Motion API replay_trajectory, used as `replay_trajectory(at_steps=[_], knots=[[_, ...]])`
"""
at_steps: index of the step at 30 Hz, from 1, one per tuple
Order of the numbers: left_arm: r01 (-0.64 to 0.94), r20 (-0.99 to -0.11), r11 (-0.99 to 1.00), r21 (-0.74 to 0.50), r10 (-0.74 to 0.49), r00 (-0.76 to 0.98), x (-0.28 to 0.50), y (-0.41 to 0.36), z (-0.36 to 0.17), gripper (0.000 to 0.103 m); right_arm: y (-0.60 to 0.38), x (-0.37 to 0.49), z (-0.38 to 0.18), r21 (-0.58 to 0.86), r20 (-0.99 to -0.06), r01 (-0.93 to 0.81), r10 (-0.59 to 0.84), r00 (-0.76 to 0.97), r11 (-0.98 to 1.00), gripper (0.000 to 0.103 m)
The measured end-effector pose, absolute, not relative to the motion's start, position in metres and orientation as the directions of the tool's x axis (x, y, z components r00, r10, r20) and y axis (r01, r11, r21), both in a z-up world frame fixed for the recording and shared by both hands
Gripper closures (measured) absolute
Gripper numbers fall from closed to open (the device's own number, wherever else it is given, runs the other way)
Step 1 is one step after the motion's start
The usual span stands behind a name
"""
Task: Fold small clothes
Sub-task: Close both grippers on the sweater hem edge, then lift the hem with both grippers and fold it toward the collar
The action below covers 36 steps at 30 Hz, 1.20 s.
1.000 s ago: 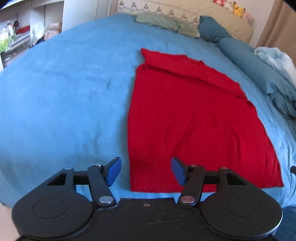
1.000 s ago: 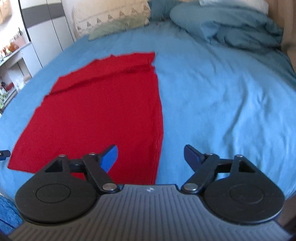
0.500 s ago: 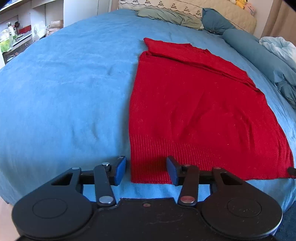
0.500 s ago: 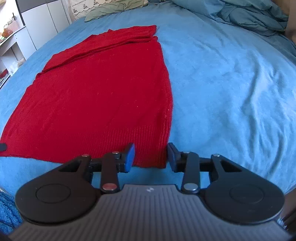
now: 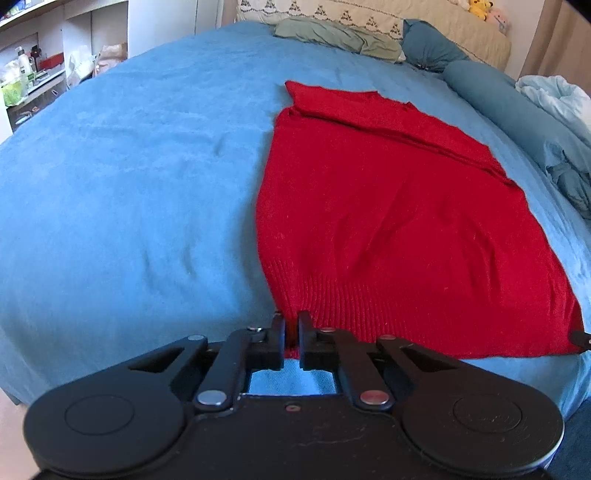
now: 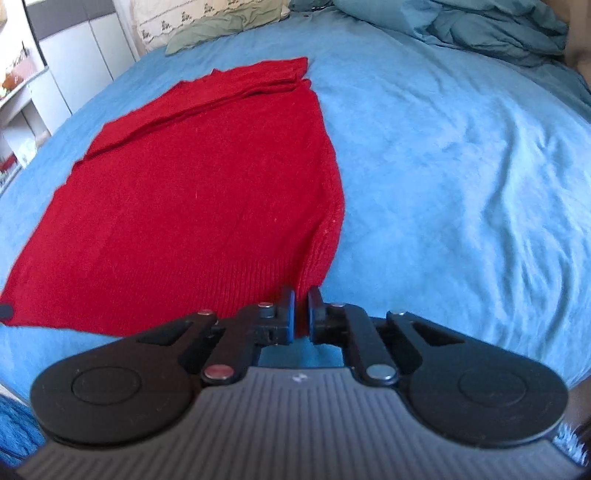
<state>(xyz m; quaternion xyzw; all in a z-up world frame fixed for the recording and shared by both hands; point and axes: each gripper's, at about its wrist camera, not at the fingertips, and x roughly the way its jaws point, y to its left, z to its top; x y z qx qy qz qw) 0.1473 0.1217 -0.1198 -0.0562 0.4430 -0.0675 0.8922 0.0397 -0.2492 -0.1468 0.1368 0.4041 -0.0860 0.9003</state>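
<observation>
A red knit sweater point(image 5: 399, 206) lies flat on the blue bed cover point(image 5: 129, 184), its ribbed hem nearest me and its sleeves folded across the far end. My left gripper point(image 5: 291, 319) is shut on the hem's near left corner, red knit showing between the pads. In the right wrist view the same sweater point(image 6: 192, 192) spreads to the left, and my right gripper point(image 6: 301, 295) is shut on the hem's near right corner, which puckers up into the jaws. The tip of the other gripper point(image 6: 5, 311) peeks in at the far left edge.
Pillows point(image 5: 340, 35) and a cream headboard lie at the far end of the bed. A rumpled teal duvet point(image 6: 491, 29) and a pale blue blanket point(image 5: 554, 99) are heaped along the right side. Shelves with clutter point(image 5: 33, 74) stand left of the bed.
Both grippers dropped to the sweater's hem and went from wide open to shut, each pinching a near corner; the knit bunches slightly at both grips.
</observation>
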Motion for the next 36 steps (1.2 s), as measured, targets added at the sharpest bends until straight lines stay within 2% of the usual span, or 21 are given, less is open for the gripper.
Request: replay_trajectory(at_steps=[4,9,13,18,22,27,31,34,35,36], knots=[[0.067,-0.732,0.977,-0.200,-0.195,0.653,0.141,0.124,-0.091,0.097,-0.260,0.033,-0.124,0.242,-0.703,0.263,-0.018,0.711,0.934,0.082],[0.070,-0.622,0.959,-0.273,-0.232,0.748,0.155,0.121,-0.037,0.098,-0.276,0.043,-0.065,0.320,-0.590,0.207,0.024,0.807,0.925,0.082],[0.055,-0.532,0.941,-0.333,-0.236,0.814,0.211,0.113,0.008,0.098,-0.291,0.093,-0.016,0.334,-0.495,0.152,0.036,0.868,0.930,0.083],[-0.003,-0.465,0.918,-0.398,-0.199,0.863,0.329,0.096,0.036,0.099,-0.315,0.210,0.016,0.332,-0.419,0.130,0.023,0.908,0.934,0.083],[-0.042,-0.440,0.940,-0.340,-0.120,0.890,0.434,0.076,0.027,0.099,-0.340,0.313,0.000,0.337,-0.403,0.149,0.000,0.915,0.930,0.083],[-0.119,-0.539,0.956,-0.269,-0.047,0.841,0.549,0.047,-0.054,0.099,-0.354,0.438,-0.080,0.257,-0.463,0.196,-0.057,0.884,0.946,0.083],[-0.133,-0.596,0.973,-0.189,-0.006,0.803,0.588,0.038,-0.107,0.099,-0.359,0.495,-0.145,0.213,-0.536,0.226,-0.080,0.840,0.951,0.083],[-0.137,-0.604,0.975,-0.177,0.003,0.797,0.596,0.039,-0.112,0.098,-0.368,0.513,-0.161,0.228,-0.559,0.239,-0.074,0.826,0.944,0.082],[-0.139,-0.605,0.974,-0.181,0.001,0.796,0.597,0.042,-0.112,0.091,-0.370,0.517,-0.162,0.232,-0.562,0.235,-0.067,0.824,0.944,0.080],[-0.145,-0.599,0.972,-0.183,0.007,0.801,0.594,0.045,-0.108,0.088,-0.368,0.517,-0.160,0.226,-0.561,0.231,-0.068,0.825,0.946,0.072]])
